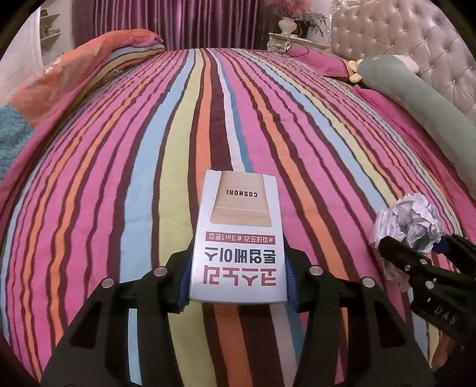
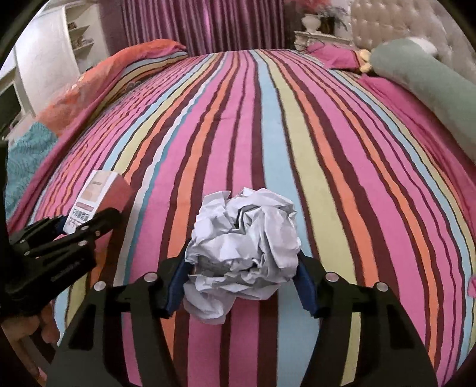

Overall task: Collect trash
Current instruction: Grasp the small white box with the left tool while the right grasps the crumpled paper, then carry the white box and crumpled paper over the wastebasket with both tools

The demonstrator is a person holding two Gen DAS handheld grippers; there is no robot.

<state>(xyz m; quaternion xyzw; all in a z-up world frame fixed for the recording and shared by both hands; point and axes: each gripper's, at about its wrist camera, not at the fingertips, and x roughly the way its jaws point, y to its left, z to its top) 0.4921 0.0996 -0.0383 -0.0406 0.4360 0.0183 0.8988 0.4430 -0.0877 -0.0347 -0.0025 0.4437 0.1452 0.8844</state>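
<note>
Striped bed (image 1: 148, 178), left hand-held gripper (image 1: 238, 285) clamps box (image 1: 238, 238), right (image 2: 241, 285) clamps paper (image 2: 244, 247)

Striped bedspread (image 1: 148, 178), green bolster (image 1: 422, 98), purple curtains (image 1: 178, 20).

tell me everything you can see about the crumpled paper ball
The crumpled paper ball is a loose wad of white paper, tinted bluish-grey in its creases, with a ragged flap hanging at its lower left. It is pinched at its two sides between the blue-padded fingers of the right gripper, over the striped bedspread; whether it rests on the bedspread or is lifted clear cannot be told. In the left wrist view the same wad sits to the right of the boxed item that the other gripper holds.
</note>
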